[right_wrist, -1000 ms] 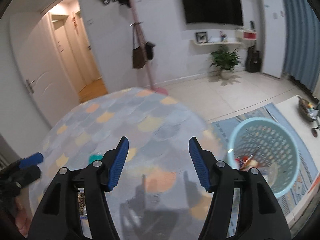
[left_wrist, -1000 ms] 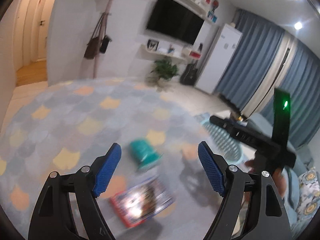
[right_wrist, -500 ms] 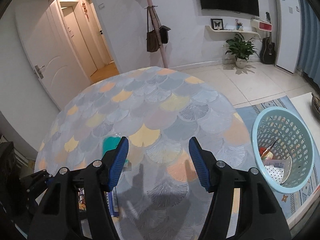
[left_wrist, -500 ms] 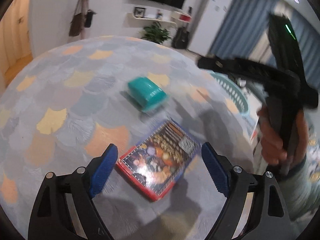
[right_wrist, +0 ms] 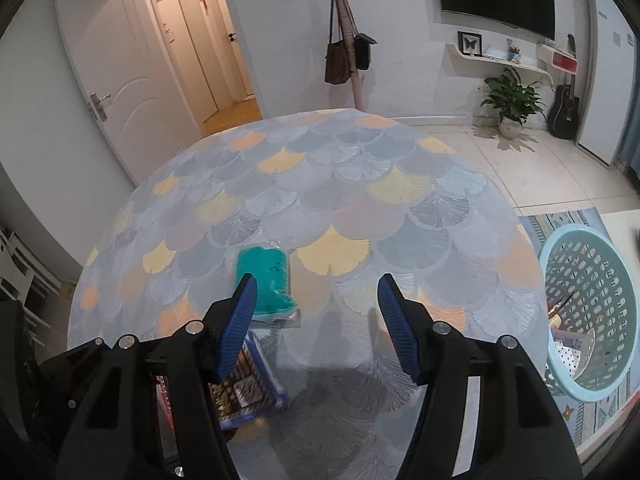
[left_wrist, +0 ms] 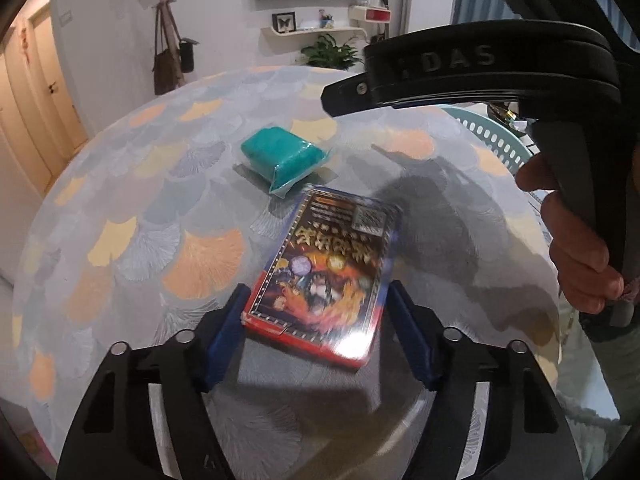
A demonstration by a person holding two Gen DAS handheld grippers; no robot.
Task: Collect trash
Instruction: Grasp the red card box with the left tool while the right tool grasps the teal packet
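Observation:
A flat red and blue snack packet [left_wrist: 328, 268] lies on the round table [left_wrist: 160, 208]. My left gripper [left_wrist: 316, 332] is open with its blue fingers on either side of the packet's near end. A teal pouch [left_wrist: 282, 160] lies just beyond the packet. In the right wrist view the teal pouch [right_wrist: 266, 280] sits by the left finger and the packet [right_wrist: 244, 388] shows partly under it. My right gripper [right_wrist: 316, 328] is open and empty above the table. It appears in the left wrist view, held in a hand at the right.
A light blue laundry basket [right_wrist: 592, 312] with some trash in it stands on the floor to the right of the table; its rim [left_wrist: 492, 132] shows in the left wrist view. A coat stand [right_wrist: 348, 40] with bags is behind the table.
My left gripper has dropped down and forward, so its fingers now straddle the packet's near end. The right gripper has shifted left and tilted down, toward the teal pouch.

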